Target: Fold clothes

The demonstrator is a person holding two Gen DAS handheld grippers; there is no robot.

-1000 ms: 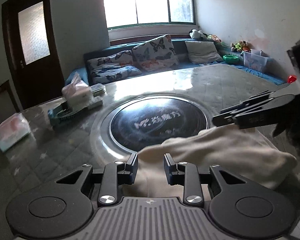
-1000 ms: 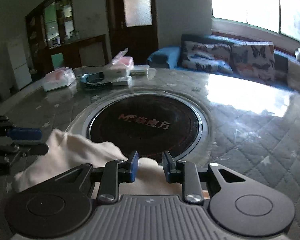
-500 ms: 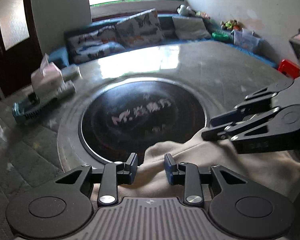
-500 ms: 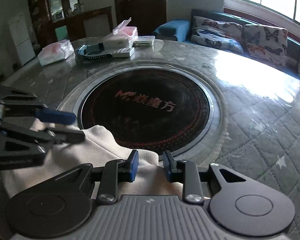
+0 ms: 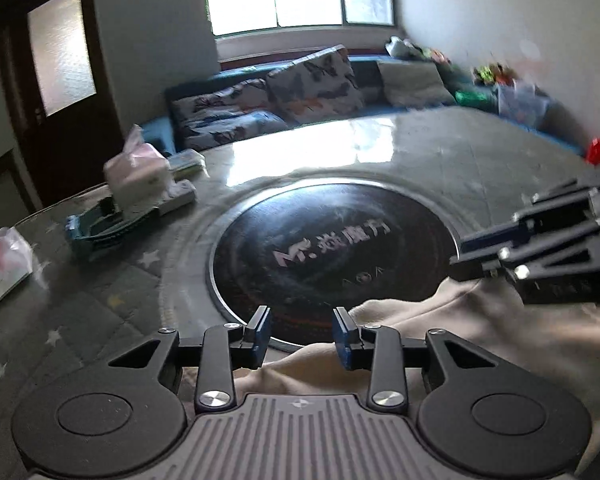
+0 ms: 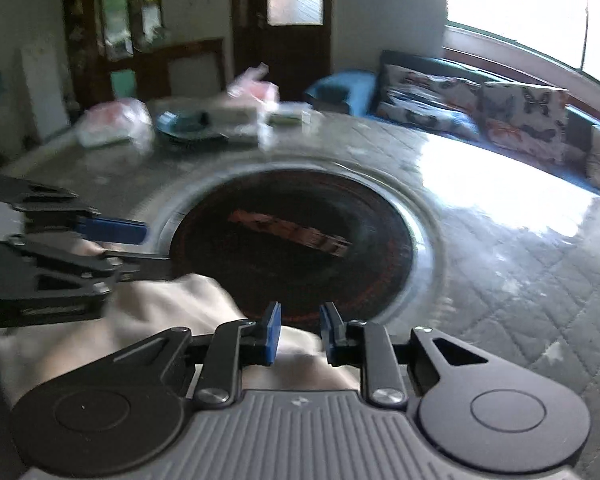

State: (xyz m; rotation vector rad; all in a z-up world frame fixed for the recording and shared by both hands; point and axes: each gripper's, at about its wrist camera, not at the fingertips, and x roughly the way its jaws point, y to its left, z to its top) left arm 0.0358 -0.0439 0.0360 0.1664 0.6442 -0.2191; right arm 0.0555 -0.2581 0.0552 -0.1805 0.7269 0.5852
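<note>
A cream garment (image 5: pixel 480 332) lies bunched on the near edge of the round table, partly over the black round centre plate (image 5: pixel 332 252). It also shows in the right wrist view (image 6: pixel 172 320). My left gripper (image 5: pixel 302 336) is open and empty, just above the cloth's left end. My right gripper (image 6: pixel 299 332) is open and empty over the cloth's right end. Each gripper shows in the other's view: the right gripper (image 5: pixel 512 248) above the cloth, the left gripper (image 6: pixel 112 240) above the cloth. Both views are motion-blurred.
A tissue pack (image 5: pixel 138 176), a teal basket (image 5: pixel 96 228) and a plastic bag (image 5: pixel 0 264) sit at the table's far left. The quilted table top (image 6: pixel 520 264) stretches to the right. A sofa with cushions (image 5: pixel 300 88) stands behind.
Both grippers have lifted and tilted up from the cloth. The left gripper's jaws have opened wider. The cloth stays on the table.
</note>
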